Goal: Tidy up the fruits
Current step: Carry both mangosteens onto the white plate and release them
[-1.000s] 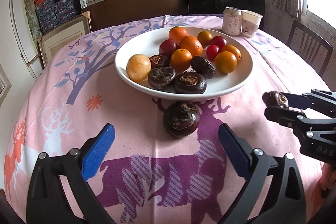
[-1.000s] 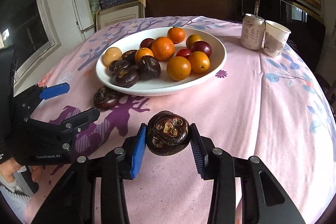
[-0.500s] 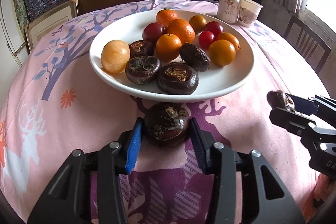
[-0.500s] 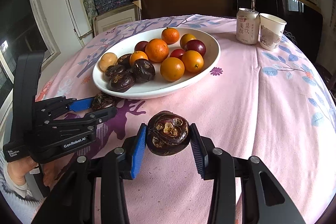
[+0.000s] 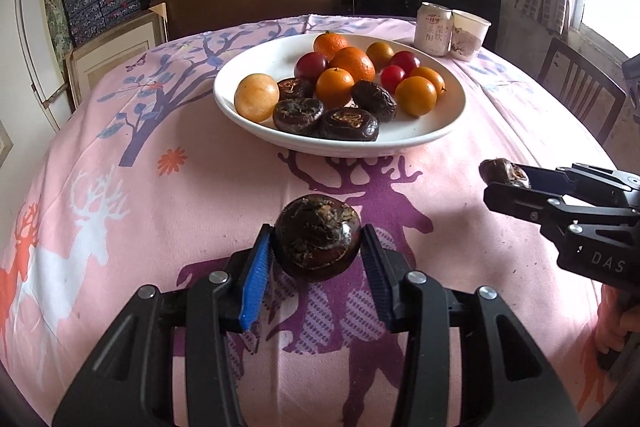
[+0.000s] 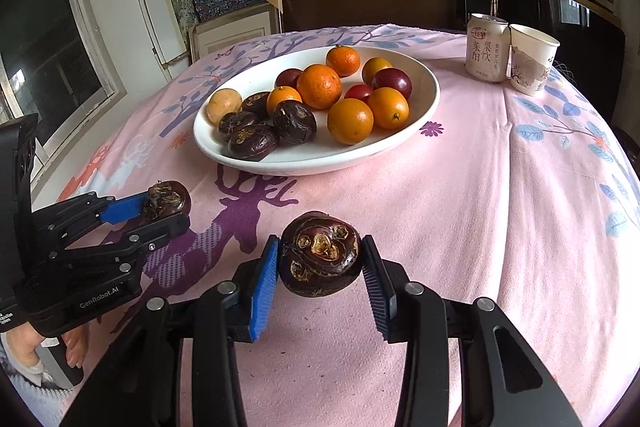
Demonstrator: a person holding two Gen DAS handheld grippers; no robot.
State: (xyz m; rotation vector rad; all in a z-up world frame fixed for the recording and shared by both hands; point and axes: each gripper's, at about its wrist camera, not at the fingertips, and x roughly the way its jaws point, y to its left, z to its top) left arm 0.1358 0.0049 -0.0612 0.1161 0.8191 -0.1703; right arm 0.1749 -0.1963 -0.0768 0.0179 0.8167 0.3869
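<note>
A white plate point(image 5: 440, 131) point(image 6: 424, 107) on the pink tablecloth holds oranges, red plums, a pale yellow fruit and several dark water chestnuts. My left gripper point(image 5: 318, 253) point(image 6: 166, 205) is shut on a dark water chestnut point(image 5: 316, 237) point(image 6: 168, 199), held just above the cloth in front of the plate. My right gripper point(image 6: 320, 261) point(image 5: 502, 183) is shut on a second dark water chestnut point(image 6: 320, 253) point(image 5: 504, 173), to the right of the left one and also short of the plate.
A drink can point(image 5: 434, 29) point(image 6: 486, 47) and a paper cup point(image 5: 470, 35) point(image 6: 532, 65) stand behind the plate at the right. A wooden chair point(image 5: 580, 95) stands off the table's right side. Shelves of boxes fill the back wall. A hand point(image 6: 24, 351) grips the left tool.
My left gripper went from wide open around the chestnut on the cloth to shut on it, then drew back from the plate with it. The right gripper kept its chestnut and stayed put.
</note>
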